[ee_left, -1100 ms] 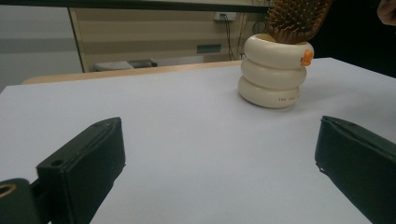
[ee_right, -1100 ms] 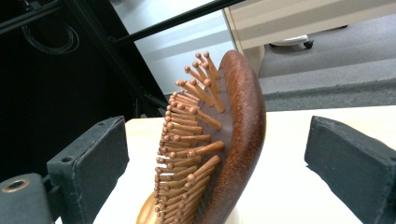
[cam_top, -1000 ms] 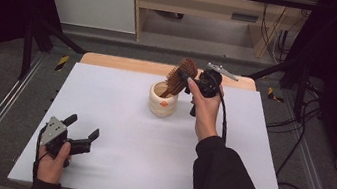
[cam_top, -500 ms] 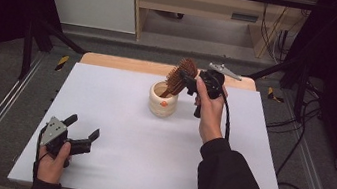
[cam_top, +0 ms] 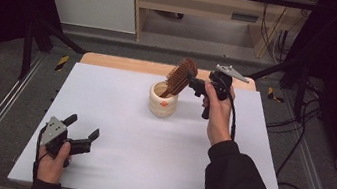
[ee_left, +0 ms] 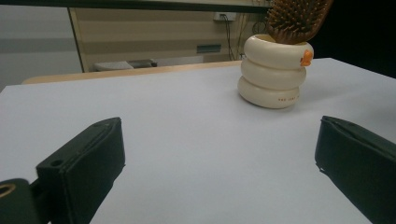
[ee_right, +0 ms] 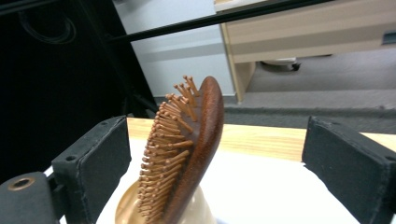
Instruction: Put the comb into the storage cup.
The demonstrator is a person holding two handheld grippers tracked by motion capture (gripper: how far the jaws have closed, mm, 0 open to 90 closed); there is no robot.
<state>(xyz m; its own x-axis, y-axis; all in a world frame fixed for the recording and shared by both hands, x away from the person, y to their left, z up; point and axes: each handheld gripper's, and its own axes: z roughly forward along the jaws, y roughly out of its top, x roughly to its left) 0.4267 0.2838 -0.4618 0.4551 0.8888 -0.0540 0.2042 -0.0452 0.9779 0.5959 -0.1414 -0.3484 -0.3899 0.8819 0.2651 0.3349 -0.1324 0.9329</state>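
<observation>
A brown wooden hairbrush (cam_top: 182, 76) stands handle-down in a cream ringed cup (cam_top: 163, 101) at the far middle of the white table, its bristled head leaning up to the right. My right gripper (cam_top: 194, 84) is held level beside the head. In the right gripper view the brush (ee_right: 196, 149) rises between the jaws, touching neither; they have just been opening and stand open. My left gripper (cam_top: 82, 134) rests open near the front left edge, nothing between its jaws (ee_left: 219, 149). From there the cup (ee_left: 273, 74) stands far ahead to the right.
The white table top (cam_top: 148, 147) has a wooden strip (cam_top: 125, 64) along its far edge. Metal rails run down both sides of the table, and black cables lie on the floor at the right. A wooden cabinet stands beyond the table.
The right hand and gripper have shifted slightly to the right, away from the brush head. The brush still leans in the cup. The left gripper has stayed still.
</observation>
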